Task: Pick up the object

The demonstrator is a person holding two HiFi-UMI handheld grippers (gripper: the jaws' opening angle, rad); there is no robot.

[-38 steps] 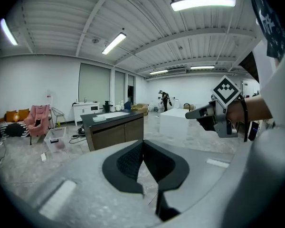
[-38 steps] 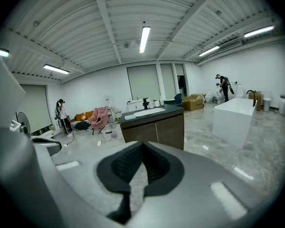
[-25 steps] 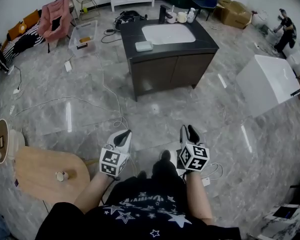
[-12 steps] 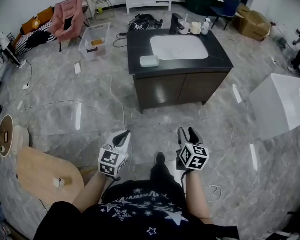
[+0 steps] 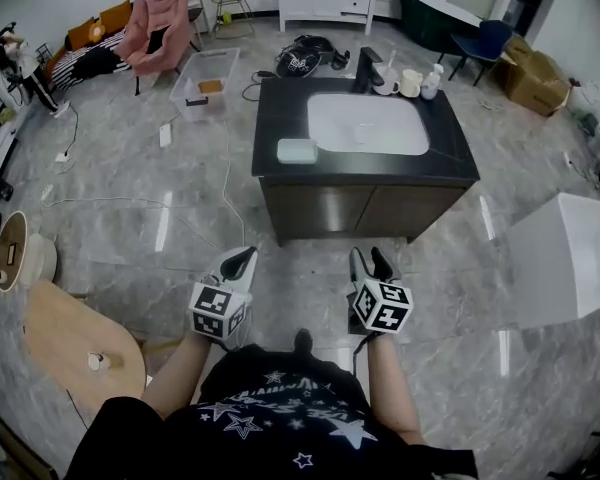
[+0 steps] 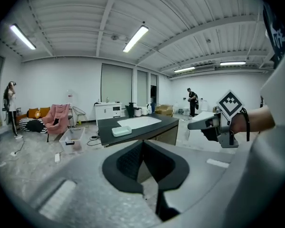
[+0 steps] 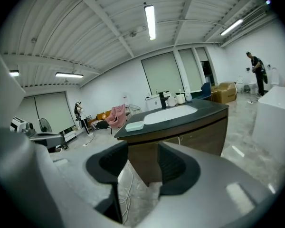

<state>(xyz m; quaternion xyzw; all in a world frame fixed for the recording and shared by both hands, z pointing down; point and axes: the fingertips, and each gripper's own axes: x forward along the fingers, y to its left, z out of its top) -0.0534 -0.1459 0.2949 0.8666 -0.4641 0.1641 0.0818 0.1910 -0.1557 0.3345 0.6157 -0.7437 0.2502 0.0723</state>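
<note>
pale tray (image 5: 296, 151) well beyond left tongs (image 5: 244, 257)

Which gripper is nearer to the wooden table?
Left. The left gripper is right of the table, apart from it; the right gripper, its jaws just opened with nothing between them, is farther right.
</note>
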